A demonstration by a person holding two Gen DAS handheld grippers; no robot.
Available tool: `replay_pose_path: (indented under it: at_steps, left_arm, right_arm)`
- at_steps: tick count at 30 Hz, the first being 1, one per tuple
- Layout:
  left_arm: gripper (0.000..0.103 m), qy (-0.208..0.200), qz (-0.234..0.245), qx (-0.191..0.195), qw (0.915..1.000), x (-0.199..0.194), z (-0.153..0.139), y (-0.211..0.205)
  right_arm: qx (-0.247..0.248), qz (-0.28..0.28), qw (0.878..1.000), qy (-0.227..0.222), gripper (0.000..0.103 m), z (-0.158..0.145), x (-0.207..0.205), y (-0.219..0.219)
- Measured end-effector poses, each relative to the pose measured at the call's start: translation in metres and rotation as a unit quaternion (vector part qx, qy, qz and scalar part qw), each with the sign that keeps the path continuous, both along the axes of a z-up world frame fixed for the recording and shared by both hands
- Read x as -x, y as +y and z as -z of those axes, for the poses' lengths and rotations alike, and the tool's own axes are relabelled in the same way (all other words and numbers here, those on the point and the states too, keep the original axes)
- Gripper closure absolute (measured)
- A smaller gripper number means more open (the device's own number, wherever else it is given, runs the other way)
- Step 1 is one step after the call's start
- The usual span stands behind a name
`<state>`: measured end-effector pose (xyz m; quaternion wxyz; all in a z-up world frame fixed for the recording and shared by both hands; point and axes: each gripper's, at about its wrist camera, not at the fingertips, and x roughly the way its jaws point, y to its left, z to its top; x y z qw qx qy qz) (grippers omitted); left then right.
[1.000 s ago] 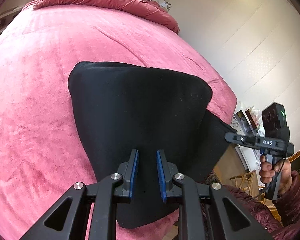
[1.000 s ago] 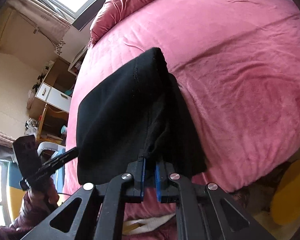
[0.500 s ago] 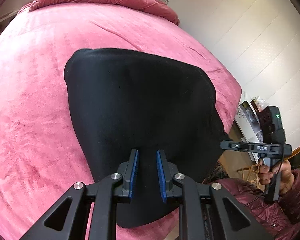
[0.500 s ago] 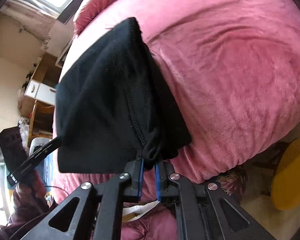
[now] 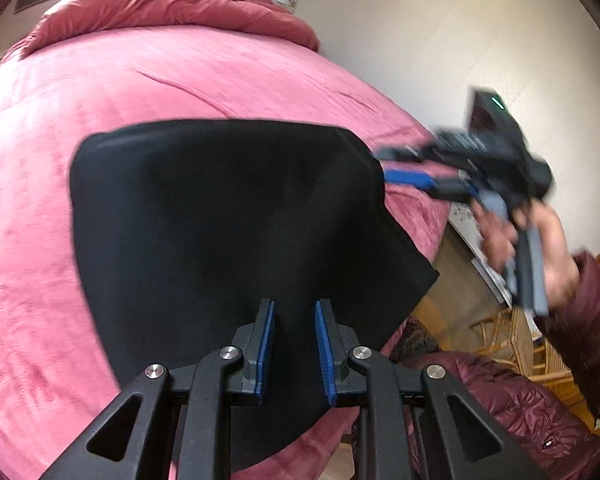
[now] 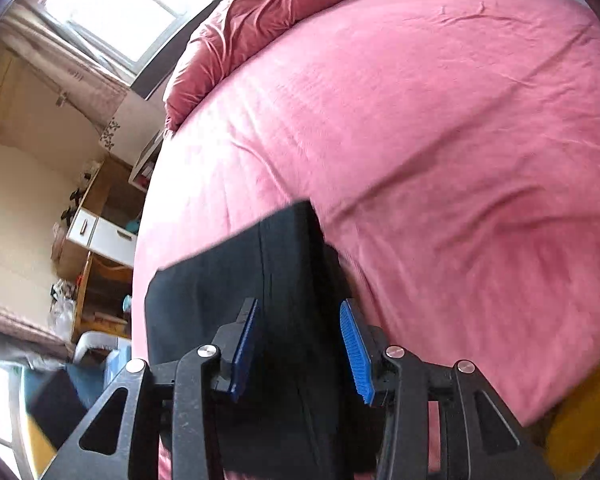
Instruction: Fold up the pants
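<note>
The black pants (image 5: 220, 216) lie folded flat on the pink bed (image 5: 180, 80), reaching its near edge. My left gripper (image 5: 294, 312) hovers over the near part of the pants, its jaws a little apart with nothing between them. My right gripper (image 6: 300, 316) is open and empty just above the pants (image 6: 276, 288). It also shows, blurred, in the left wrist view (image 5: 404, 176) at the right edge of the pants.
A crumpled red duvet (image 5: 160, 4) lies at the head of the bed. A white wall is to the right. Wooden shelves and a drawer unit (image 6: 96, 232) stand beside the bed below a window (image 6: 116, 12). A wicker chair (image 5: 512, 344) stands on the floor.
The right gripper has opened and let go of the pants, which have dropped flat on the bed. It has swung up and away. The left gripper has stayed over the near part.
</note>
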<state>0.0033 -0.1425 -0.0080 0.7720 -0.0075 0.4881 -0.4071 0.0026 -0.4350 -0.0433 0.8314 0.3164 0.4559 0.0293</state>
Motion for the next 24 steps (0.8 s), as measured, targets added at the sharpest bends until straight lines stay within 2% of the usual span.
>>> replay_pose_path:
  at_steps: [1,2,3,4,6,8,11,13,16,18,20,24]
  left_arm:
    - [0.082,0.003,0.005,-0.003,1.0000,0.001,0.003,-0.004]
    - [0.082,0.007,0.011,-0.004,0.9999,0.003,0.006,-0.006]
    - [0.082,0.011,0.015,-0.007,0.9998,0.004,0.009,-0.008]
    - [0.082,0.015,0.020,-0.013,0.9996,0.006,0.013,-0.011]
    - [0.082,0.021,0.025,-0.030,0.9990,0.008,0.023,-0.019]
    - [0.082,0.017,0.024,-0.050,0.9983,0.009,0.032,-0.029]
    - [0.082,0.021,0.016,-0.055,0.9981,0.006,0.037,-0.036]
    - [0.082,0.022,0.007,-0.057,0.9981,0.005,0.035,-0.039]
    - [0.082,0.011,0.004,-0.060,0.9981,0.009,0.030,-0.038]
    - [0.082,0.004,0.002,-0.067,0.9978,0.009,0.028,-0.040]
    - [0.081,-0.011,0.000,-0.074,0.9972,0.014,0.023,-0.040]
    - [0.079,-0.045,-0.005,-0.090,0.9949,0.021,0.013,-0.043]
  right_arm:
    - [-0.002,0.000,1.000,0.005,0.060,0.004,-0.010,0.000]
    - [0.001,-0.006,1.000,0.012,0.068,0.008,-0.019,0.002]
    - [0.005,-0.014,1.000,0.017,0.077,0.013,-0.028,0.004]
    - [0.011,-0.022,0.999,0.021,0.094,0.017,-0.036,0.008]
    - [0.035,-0.034,0.999,0.017,0.097,0.018,-0.046,0.013]
    - [0.068,-0.047,0.997,0.007,0.098,0.015,-0.056,0.021]
    - [0.107,-0.051,0.993,0.021,0.098,0.026,-0.069,0.023]
    - [0.116,-0.050,0.991,0.035,0.098,0.040,-0.076,0.019]
    - [0.098,-0.041,0.994,0.031,0.098,0.039,-0.074,0.013]
    - [0.108,-0.039,0.993,0.028,0.091,0.035,-0.070,0.014]
    - [0.119,-0.036,0.992,0.026,0.080,0.028,-0.063,0.013]
    - [0.159,-0.033,0.987,0.008,0.079,0.007,-0.045,0.019]
